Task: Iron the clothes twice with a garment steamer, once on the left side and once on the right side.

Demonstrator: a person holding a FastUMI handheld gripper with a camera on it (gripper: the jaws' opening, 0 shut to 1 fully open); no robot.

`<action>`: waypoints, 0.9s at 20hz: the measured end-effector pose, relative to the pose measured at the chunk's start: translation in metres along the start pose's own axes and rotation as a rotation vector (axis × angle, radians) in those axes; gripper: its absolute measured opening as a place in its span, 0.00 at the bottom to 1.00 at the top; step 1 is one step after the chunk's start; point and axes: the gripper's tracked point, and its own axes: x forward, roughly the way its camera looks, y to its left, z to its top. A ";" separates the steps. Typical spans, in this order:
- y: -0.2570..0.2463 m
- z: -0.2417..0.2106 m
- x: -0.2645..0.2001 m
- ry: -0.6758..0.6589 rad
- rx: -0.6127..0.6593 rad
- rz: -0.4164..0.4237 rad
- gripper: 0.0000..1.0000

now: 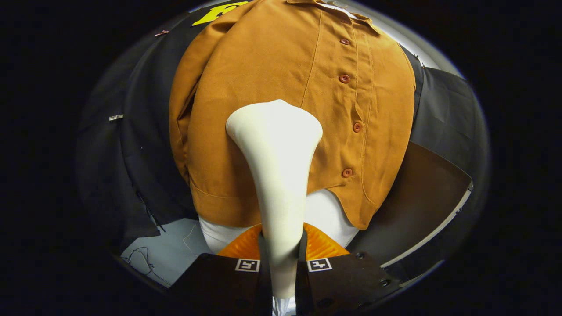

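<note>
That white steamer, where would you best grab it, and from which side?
By its slim handle, from behind, as the hand-held gripper has it now: both fingers press the narrow stem. The garment steamer flares into a wide head facing the orange shirt, too broad to clamp.

Staged recording booth, not a lived-in room: black cloth wall hangs pinned behind an orange button shirt, with small clips on the cloth well off to the shirt's left. Shirt is dressed on a white form showing below its hem, a display setup rather than a wardrobe. Below and left of the shirt there's a pale floor patch with a loose thin cable; right of it a dark angled panel with a light edge.
</note>
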 end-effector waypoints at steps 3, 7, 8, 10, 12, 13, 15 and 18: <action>-0.005 0.000 -0.020 0.008 -0.008 0.017 0.24; -0.013 0.015 -0.051 -0.020 -0.014 0.037 0.24; -0.016 0.022 -0.060 -0.030 -0.009 0.041 0.24; -0.023 0.038 -0.078 -0.055 -0.001 0.046 0.24; -0.031 0.057 -0.094 -0.083 0.013 0.053 0.24; -0.035 0.068 -0.102 -0.098 0.018 0.056 0.24; -0.045 0.092 -0.119 -0.139 0.021 0.059 0.24; -0.065 0.123 -0.138 -0.179 0.044 0.041 0.24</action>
